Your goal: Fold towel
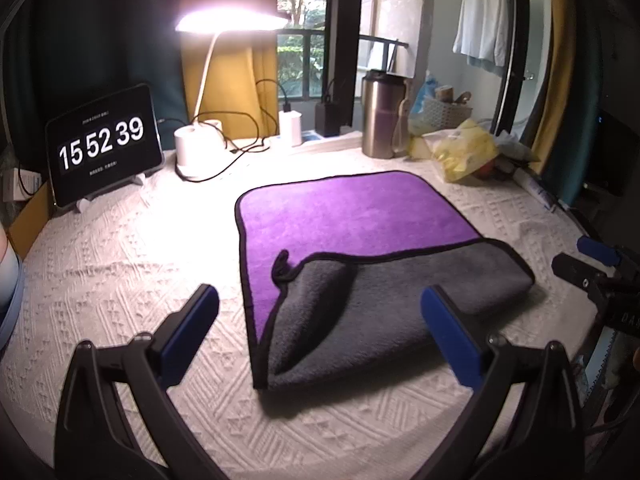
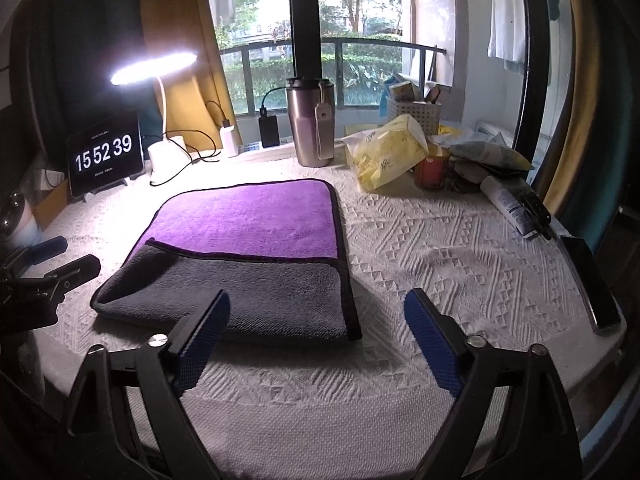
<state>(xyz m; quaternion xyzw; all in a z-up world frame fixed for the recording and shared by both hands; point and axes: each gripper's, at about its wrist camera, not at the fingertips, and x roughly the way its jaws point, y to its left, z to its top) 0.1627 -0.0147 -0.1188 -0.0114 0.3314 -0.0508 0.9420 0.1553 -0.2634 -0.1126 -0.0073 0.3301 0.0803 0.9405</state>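
Note:
A towel, purple on one face and grey on the other with a black hem, lies on the white textured cloth [image 1: 120, 264]. Its near part is folded over so the grey side [image 1: 384, 300] covers part of the purple [image 1: 352, 212]. It also shows in the right wrist view [image 2: 256, 280]. My left gripper [image 1: 320, 320] is open and empty, its blue pads either side of the towel's near left corner, above it. My right gripper [image 2: 318, 328] is open and empty near the towel's near right corner. The right gripper shows at the right edge of the left wrist view [image 1: 592, 268].
At the back stand a tablet clock [image 1: 104, 148], a lit desk lamp [image 1: 200, 148] with cables, a steel tumbler [image 2: 310, 120], a yellow bag [image 2: 384, 152], a basket [image 2: 414, 110], a tube [image 2: 508, 204] and a dark phone [image 2: 592, 280] near the right edge.

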